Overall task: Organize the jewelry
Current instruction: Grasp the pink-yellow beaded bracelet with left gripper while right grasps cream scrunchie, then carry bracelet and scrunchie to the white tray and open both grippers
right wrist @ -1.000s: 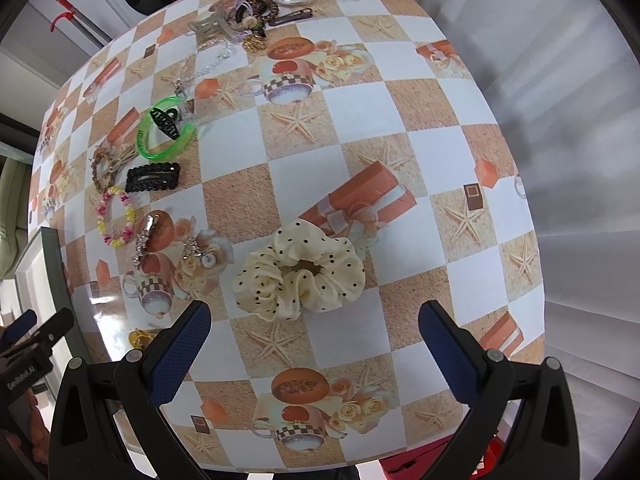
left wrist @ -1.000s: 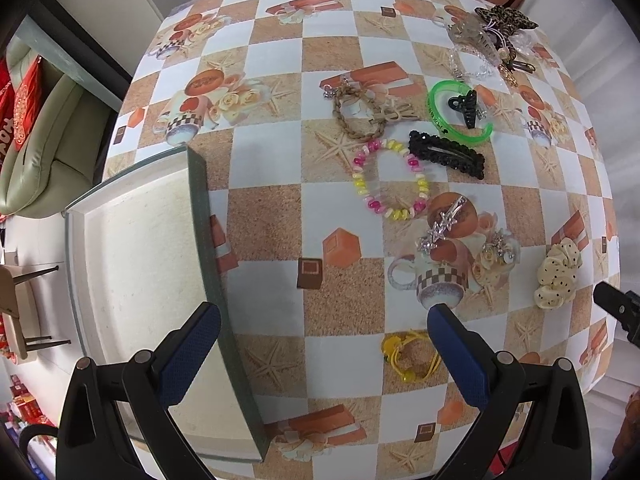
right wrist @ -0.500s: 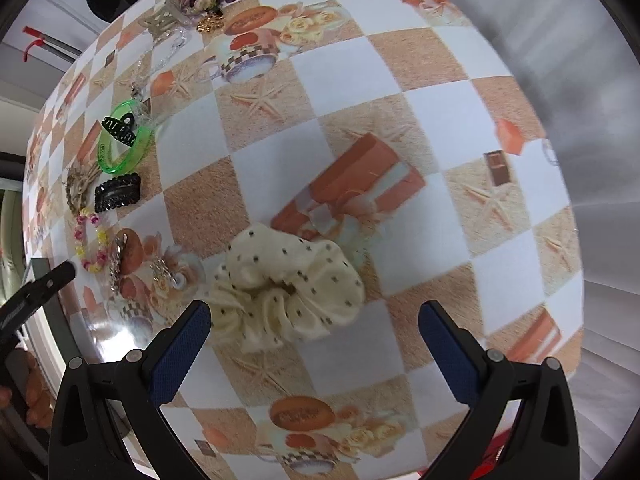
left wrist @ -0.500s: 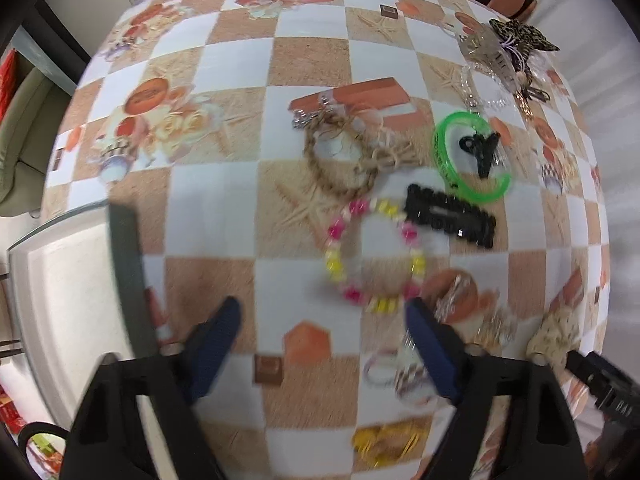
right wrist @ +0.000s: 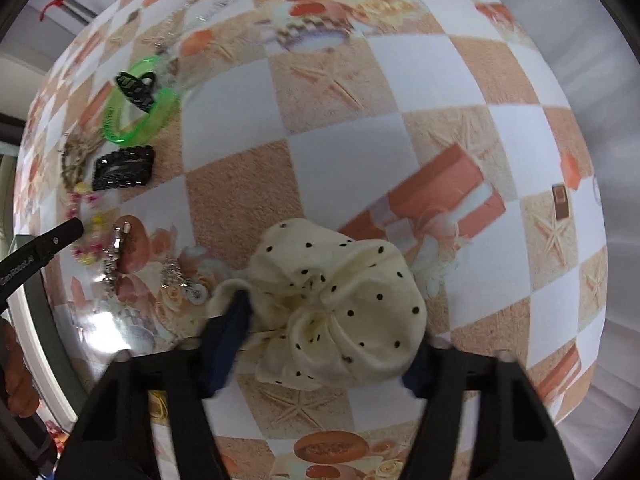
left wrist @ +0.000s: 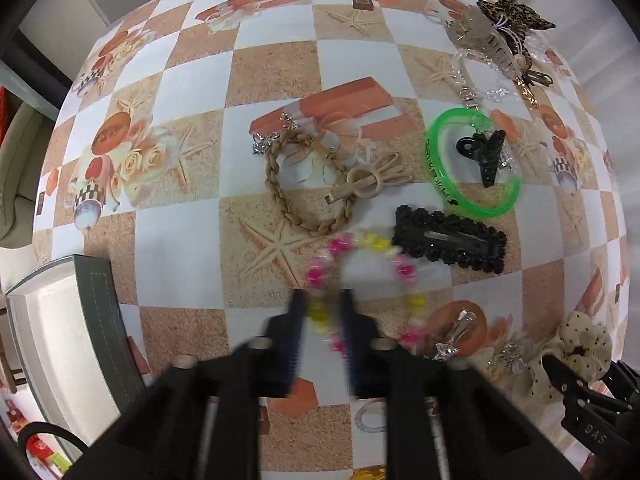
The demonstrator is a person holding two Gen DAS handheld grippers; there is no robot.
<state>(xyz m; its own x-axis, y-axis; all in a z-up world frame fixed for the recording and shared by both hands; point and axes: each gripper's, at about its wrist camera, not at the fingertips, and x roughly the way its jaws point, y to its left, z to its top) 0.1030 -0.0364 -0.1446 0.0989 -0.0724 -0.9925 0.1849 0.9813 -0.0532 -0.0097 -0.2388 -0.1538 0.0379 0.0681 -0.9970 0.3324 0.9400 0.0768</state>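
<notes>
The bead bracelet (left wrist: 362, 280) lies on the bench (left wrist: 192, 224) beside a black clip (left wrist: 450, 244); the left tool (left wrist: 322, 312) has pinched its near strand. The right tool (right wrist: 324, 332) is closing round the scrunchie (right wrist: 340, 300). Lift both straight, slowly, so beads clear the clip.

Cream dotted scrunchie (right wrist: 340, 304) between closing right gripper (right wrist: 320, 340) jaws

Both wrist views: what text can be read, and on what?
"DAS": finger of the right gripper, its jaws closing around the scrunchie.
"GenRobot.AI", start unclear: finger of the left gripper.
Black print on the green bangle: too blurred to read.
Lettering in the printed orange ovals: too blurred to read.
</notes>
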